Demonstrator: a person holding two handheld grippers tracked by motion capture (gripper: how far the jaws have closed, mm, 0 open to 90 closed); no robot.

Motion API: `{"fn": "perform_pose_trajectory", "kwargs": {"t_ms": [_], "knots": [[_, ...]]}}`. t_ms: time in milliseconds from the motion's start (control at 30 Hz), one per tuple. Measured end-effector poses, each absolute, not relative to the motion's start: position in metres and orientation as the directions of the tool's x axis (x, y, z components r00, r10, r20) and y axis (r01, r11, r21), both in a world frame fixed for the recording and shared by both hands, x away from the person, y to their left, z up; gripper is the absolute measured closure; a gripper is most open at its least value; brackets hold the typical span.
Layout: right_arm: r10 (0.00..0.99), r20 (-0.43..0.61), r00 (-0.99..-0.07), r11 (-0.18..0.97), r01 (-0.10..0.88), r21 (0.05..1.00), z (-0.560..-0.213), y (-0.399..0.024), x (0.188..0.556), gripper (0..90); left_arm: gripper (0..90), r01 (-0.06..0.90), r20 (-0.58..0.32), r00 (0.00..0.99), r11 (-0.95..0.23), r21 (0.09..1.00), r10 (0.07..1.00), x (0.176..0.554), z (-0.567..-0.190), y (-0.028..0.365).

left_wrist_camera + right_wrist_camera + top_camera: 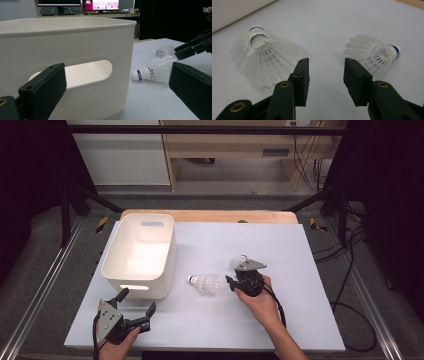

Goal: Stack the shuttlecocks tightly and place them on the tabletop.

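Two white shuttlecocks lie on the white table. One shuttlecock (205,282) (152,72) (262,57) rests on its side just left of my right gripper (231,282) (325,75). The other shuttlecock (239,262) (165,50) (372,55) lies just beyond it, partly behind the grey plate. The right jaws stand apart with bare table between them and a skirt close outside each. My left gripper (137,301) (117,92) is open near the front left, facing the white bin (112,250) (75,45), with nothing in it.
The bin is empty and stands at the table's left, its handle slot (95,72) toward me. The white table sheet (280,245) has free room at right and front. Black frame posts and cables border the table.
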State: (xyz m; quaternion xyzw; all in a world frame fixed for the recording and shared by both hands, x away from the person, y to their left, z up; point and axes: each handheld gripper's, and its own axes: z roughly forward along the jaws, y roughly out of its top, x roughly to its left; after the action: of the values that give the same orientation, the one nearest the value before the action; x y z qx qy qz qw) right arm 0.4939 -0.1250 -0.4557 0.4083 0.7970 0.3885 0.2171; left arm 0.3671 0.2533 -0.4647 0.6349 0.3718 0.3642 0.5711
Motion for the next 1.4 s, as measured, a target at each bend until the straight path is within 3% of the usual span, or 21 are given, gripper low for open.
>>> {"fn": "perform_pose_trajectory", "kwargs": {"t_ms": [533, 767, 1400], "knots": [[0.825, -0.049, -0.563, 0.370, 0.473, 0.800, -0.460, -0.126, 0.500, 80.1, 1.4, 0.057, 0.037, 0.460, -0.071, 0.996, 0.887, 0.367, -0.465, 0.253], [0.865, -0.050, -0.499, 0.327, 0.485, 0.811, -0.463, -0.127, 0.506, 89.7, 1.6, 0.055, 0.039, 0.463, -0.073, 0.996, 0.885, 0.367, -0.465, 0.253], [0.910, -0.068, -0.409, 0.294, 0.522, 0.801, -0.475, -0.136, 0.522, 90.0, 1.5, 0.060, 0.028, 0.466, -0.063, 0.996, 0.884, 0.367, -0.465, 0.254]]}}
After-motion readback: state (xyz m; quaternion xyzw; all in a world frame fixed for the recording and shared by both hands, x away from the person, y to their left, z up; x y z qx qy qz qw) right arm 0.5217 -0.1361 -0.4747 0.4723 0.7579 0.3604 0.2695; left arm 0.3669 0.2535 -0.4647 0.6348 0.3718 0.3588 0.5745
